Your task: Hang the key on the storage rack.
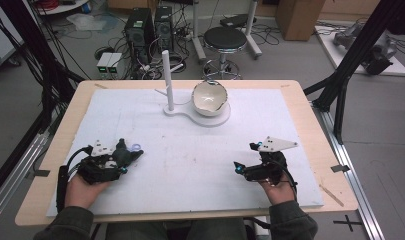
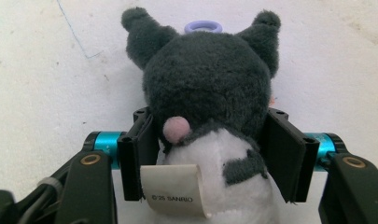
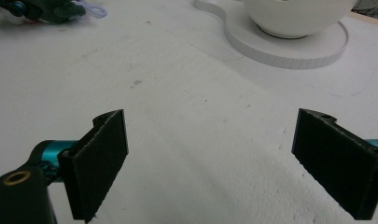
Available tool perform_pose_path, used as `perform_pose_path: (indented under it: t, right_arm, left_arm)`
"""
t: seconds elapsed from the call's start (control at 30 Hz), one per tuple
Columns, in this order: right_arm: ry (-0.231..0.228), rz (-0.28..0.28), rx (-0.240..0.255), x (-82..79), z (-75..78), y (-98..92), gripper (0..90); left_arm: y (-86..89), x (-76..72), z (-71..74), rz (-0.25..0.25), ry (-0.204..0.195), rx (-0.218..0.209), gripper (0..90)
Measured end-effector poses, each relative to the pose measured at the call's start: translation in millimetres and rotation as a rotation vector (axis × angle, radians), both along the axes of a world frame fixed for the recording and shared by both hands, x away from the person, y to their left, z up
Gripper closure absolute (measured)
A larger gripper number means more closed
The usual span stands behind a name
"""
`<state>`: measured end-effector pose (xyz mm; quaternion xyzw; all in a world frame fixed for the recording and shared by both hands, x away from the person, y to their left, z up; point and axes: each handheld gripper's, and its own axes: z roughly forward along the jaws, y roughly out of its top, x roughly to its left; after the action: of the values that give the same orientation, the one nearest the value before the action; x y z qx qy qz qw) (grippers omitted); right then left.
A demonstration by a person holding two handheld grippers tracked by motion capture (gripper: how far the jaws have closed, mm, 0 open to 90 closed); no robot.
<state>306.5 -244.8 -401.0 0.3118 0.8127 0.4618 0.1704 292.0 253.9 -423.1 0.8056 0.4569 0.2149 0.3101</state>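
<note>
Plush toy (image 2: pixel 205 116) sits between my left gripper (image 1: pixel 121 159) jaws near the table's (image 1: pixel 50 165) left edge; bowl (image 1: pixel 209 98) on stand (image 1: pixel 197 115) near the far edge.

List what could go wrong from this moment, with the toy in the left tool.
1. The left tool pinches the soft plush toy only at its waist, so it may slip or sag when lifted.
2. The toy's purple loop looks small; threading it onto the white peg stand could miss and knock the bowl.
</note>
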Motion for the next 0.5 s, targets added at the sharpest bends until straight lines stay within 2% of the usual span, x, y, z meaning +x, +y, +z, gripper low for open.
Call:
perform_pose_path:
  t: [0.5]
  right_arm:
    - [0.006, -0.002, 0.001, -0.4, -0.7, -0.8, 9.7]
  left_arm:
    - [1.7, -0.5, 0.7, 0.000, 0.001, -0.015, 45.0]
